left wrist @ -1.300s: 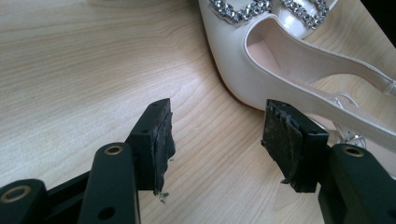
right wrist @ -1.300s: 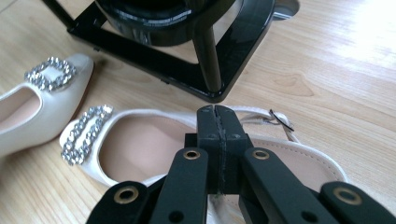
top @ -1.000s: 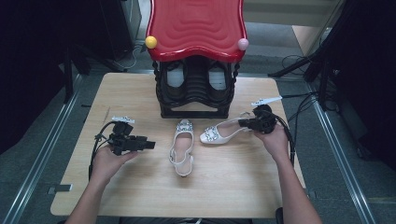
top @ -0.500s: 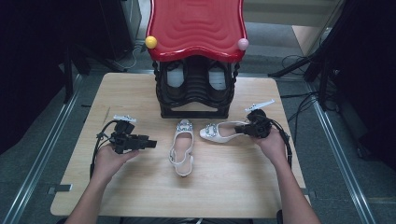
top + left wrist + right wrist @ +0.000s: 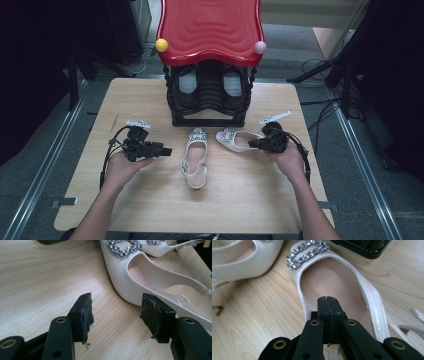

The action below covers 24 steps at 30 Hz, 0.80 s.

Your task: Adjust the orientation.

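Working the right claw on the right-hand white patent slingback shoe with a rhinestone buckle: it lies on the light wooden counter just in front of the black tiered shoe rack with the red wavy top, toe pointing left toward its twin. In the right gripper view the jaws are pressed together with no gap, tips over the insole near the heel end; can't tell whether they pinch the slingback strap or the back edge, since the contact is hidden under the jaw tips. Judgement: confirm a real bite on the heel rim before lifting, otherwise the glossy upper will likely slip. Lift slowly, keep the toe low, and rotate so the toe leads into a free rack slot; the upper shelf already carries a dark pair. Left claw hovers wide open, low over the counter just beside the twin's left flank; in the left gripper view its right jaw pad sits touching or nearly touching that sidewall. Close it on the sidewall rim, not the thin strap.
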{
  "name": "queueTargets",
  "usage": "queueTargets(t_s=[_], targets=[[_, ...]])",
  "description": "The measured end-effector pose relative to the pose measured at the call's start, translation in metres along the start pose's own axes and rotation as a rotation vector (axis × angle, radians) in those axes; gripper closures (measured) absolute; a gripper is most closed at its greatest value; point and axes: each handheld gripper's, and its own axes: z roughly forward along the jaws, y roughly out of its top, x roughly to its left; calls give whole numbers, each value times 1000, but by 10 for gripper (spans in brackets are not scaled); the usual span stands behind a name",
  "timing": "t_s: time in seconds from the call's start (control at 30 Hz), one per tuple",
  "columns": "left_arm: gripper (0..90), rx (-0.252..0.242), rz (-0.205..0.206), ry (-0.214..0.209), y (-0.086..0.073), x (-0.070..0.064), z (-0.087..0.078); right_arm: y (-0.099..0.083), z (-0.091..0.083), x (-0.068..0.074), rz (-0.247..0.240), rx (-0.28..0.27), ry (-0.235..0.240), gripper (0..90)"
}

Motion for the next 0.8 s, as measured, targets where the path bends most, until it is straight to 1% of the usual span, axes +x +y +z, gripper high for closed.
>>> queueTargets(t_s=[0.07, 0.13, 0.17, 0.23, 0.33, 0.37, 0.47, 0.5, 0.53, 0.63, 0.7, 0.73, 0.8], targets=[[429, 6, 5, -5, 1, 0, 1, -1, -1, 2, 22, -15, 17, 900], [430, 5, 10, -8, 3, -1, 3, -2, -1, 5, 36, -15, 8, 900], [430, 4, 10, -6, 4, -2, 4, -2, -1, 6, 34, -14, 6, 900], [430, 1, 17, -15, 5, -2, 5, -2, -1, 9, 25, -15, -3, 900], [429, 7, 19, -18, 6, -3, 9, -3, -2, 11, 21, -31, -21, 900], [429, 7, 19, -19, 6, -3, 10, -3, -5, 11, 23, -42, -31, 900], [429, 12, 20, -18, 8, -3, 12, -3, -14, 10, 29, -72, -34, 878], [429, 21, 29, -18, 9, -3, 12, -4, -17, 10, 35, -81, -31, 861], [430, 15, 26, -19, 9, -4, 12, -4, -22, 10, 35, -100, -31, 855], [429, 16, 35, -23, 11, -4, 12, -6, -31, 12, 20, -125, -29, 834], [430, 14, 33, -22, 11, -5, 12, -7, -35, 13, 16, -142, -13, 798], [429, 16, 35, -23, 12, -4, 12, -7, -36, 13, 9, -146, -7, 789], [429, 16, 37, -23, 12, -5, 13, -9, -34, 14, -2, -134, -9, 772]])
